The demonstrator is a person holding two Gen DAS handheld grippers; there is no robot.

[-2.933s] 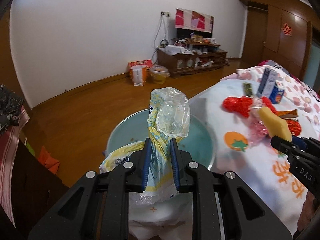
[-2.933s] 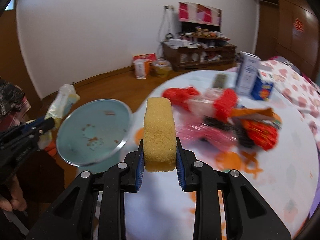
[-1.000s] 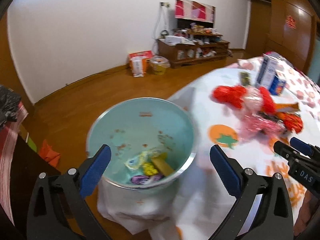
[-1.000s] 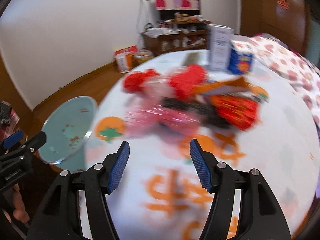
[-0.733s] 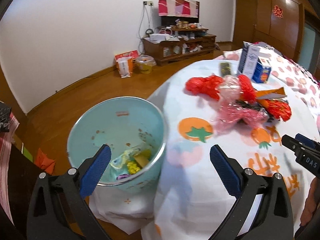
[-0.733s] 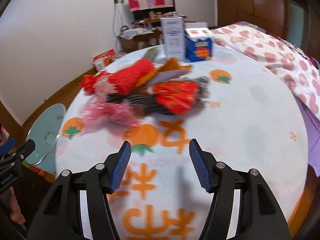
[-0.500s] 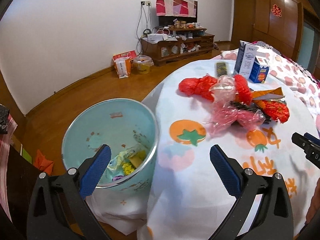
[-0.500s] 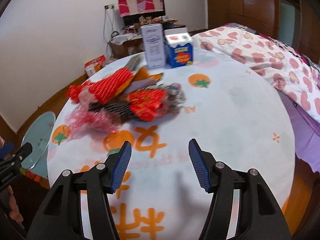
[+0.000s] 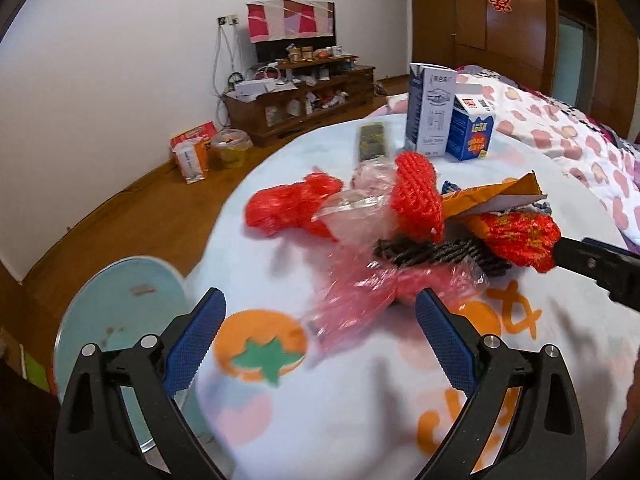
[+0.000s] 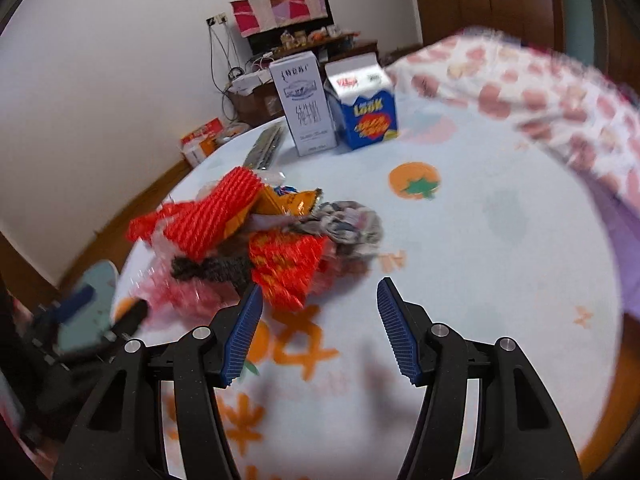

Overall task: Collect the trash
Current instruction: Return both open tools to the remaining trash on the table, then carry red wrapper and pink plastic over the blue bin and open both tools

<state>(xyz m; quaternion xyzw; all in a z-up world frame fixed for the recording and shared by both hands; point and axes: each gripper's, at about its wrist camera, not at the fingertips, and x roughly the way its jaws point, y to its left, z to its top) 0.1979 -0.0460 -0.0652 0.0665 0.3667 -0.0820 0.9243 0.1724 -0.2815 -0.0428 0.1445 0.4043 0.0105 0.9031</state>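
Both grippers are empty and their jaws stand wide apart. The left gripper [image 9: 320, 332] hangs over the near edge of the table [image 9: 360, 408], and the right gripper [image 10: 320, 320] hangs over the middle of it. Nothing sits between the fingers of either one.

The trash is a messy pile in the middle of the table. In the left view, the crinkly pink plastic [image 9: 360, 296] is the closest piece, at about 12 o'clock from the left gripper and just past its fingertips. Behind it lie a red net [image 9: 416, 196], a red bag [image 9: 292, 208], a clear wrapper [image 9: 352, 216] and a dark mesh strip [image 9: 432, 252]. The shiny red wrapper [image 10: 286, 268] is at about 11 o'clock from the right gripper, very near its left finger. A grey crumpled wad [image 10: 348, 224] lies at 12 o'clock, a bit farther off.

The blue bin [image 9: 120, 312] stands off the table edge, at about 9 o'clock from the left gripper.

To do this step well, each gripper probably should take the piece nearest to it. The left one can go straight for the pink plastic. The right one needs to swing a little left for the red wrapper. Thin plastic slips and crumples, so pinch a thick bunched part, not a loose edge. Squeeze fully shut before lifting. Keep the two grippers apart so they do not bump. The two cartons [image 10: 340, 108] at the back stand upright, and I cannot tell if they are trash.
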